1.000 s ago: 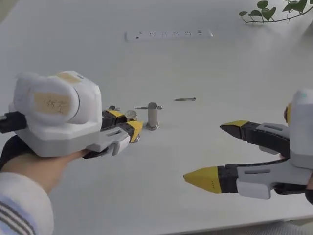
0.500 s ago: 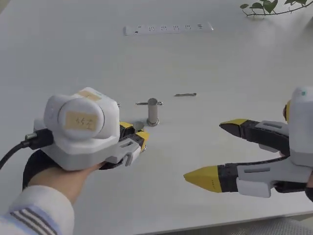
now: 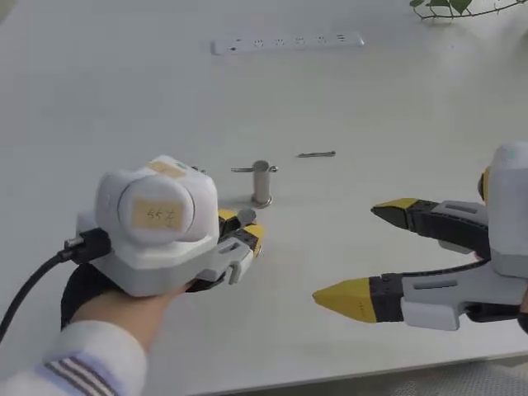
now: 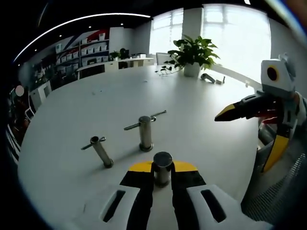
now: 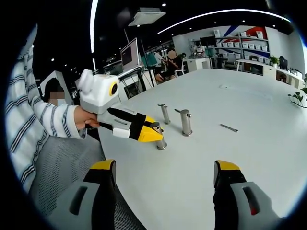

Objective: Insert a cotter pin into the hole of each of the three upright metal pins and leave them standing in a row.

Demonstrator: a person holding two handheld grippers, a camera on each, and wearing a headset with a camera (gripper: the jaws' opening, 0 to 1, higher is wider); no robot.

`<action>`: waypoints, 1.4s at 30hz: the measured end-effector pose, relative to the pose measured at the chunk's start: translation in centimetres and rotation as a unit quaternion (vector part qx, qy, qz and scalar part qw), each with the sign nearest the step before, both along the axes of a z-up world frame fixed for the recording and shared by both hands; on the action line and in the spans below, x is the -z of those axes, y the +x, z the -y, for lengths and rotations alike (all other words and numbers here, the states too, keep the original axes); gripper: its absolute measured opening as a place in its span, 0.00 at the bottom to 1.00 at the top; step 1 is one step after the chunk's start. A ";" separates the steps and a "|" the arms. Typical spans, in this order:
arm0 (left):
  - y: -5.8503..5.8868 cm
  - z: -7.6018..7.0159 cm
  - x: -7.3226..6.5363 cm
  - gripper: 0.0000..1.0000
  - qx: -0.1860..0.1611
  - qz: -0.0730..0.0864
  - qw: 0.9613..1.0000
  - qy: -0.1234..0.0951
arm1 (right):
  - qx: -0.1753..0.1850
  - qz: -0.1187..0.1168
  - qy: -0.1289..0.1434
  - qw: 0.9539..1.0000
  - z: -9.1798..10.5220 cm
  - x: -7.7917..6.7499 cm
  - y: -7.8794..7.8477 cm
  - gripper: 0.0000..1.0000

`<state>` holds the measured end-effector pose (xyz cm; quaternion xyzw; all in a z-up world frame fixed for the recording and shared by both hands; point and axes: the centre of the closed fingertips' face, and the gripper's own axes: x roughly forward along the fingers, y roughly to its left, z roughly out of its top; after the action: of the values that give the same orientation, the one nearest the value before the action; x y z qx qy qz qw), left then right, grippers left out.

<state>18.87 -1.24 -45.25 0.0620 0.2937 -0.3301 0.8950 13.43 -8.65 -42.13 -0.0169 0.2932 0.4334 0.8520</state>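
My left gripper (image 4: 163,167) is shut on a plain metal pin (image 4: 162,159) that stands on the white table (image 3: 165,107). In the head view the left gripper (image 3: 246,230) sits just near-left of an upright pin (image 3: 262,183) with a cotter pin through it. Another upright pin (image 4: 101,151) carrying a cotter pin stands further left. A loose cotter pin (image 3: 316,154) lies flat to the right of them. My right gripper (image 3: 356,252) hovers open and empty at the right, apart from the pins. In the right gripper view the held pin (image 5: 159,135) rests with its base on the table.
A white power strip (image 3: 286,41) lies at the far edge of the table. Plant leaves (image 3: 462,7) reach in at the far right corner. A person's striped sleeve (image 5: 33,120) holds the left gripper. Open table lies between the two grippers.
My left gripper has shifted right and slightly nearer, still gripping the plain pin. The right gripper has stayed put and open. The head view has drifted a little.
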 end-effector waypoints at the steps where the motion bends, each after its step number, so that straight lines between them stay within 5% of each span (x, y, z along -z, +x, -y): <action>1: -0.1 0.1 0.1 0.10 0.003 0.002 1.000 0.002 | -0.002 -0.001 0.000 1.000 -0.1 0.0 0.0 0.82; 15: -0.8 -0.3 0.4 0.12 -0.003 0.007 1.000 0.025 | -0.011 0.005 -0.012 1.000 -0.3 0.0 -0.1 0.85; 19: -0.8 -0.4 -1.1 0.22 0.006 0.022 1.000 0.007 | -0.017 0.001 -0.017 1.000 -0.4 0.3 -0.2 0.85; 21: -0.9 -0.6 -1.7 0.27 0.015 0.017 1.000 -0.006 | -0.019 -0.001 -0.018 1.000 -0.4 0.4 -0.1 0.84; 27: -1.3 -2.4 -4.0 0.37 0.034 0.032 0.999 -0.010 | -0.031 -0.005 -0.019 0.999 -0.6 0.4 -0.2 0.82; 32: -2.4 -3.4 -4.1 0.54 0.062 0.037 0.997 -0.011 | -0.042 0.009 -0.026 0.999 -0.5 0.2 0.0 0.70; 40: -3.4 -3.8 -4.1 0.75 0.070 0.030 0.996 -0.045 | -0.045 0.009 -0.034 0.998 -0.4 -0.1 0.6 0.70; 42: -3.8 -3.8 -3.7 0.82 0.075 0.017 0.996 -0.050 | -0.048 0.010 -0.043 0.998 -0.4 0.0 0.8 0.71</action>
<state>15.06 2.61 -41.54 0.0447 0.2562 -0.4091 0.8746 14.18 -8.29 -42.11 -0.0718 0.3017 0.4606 0.8317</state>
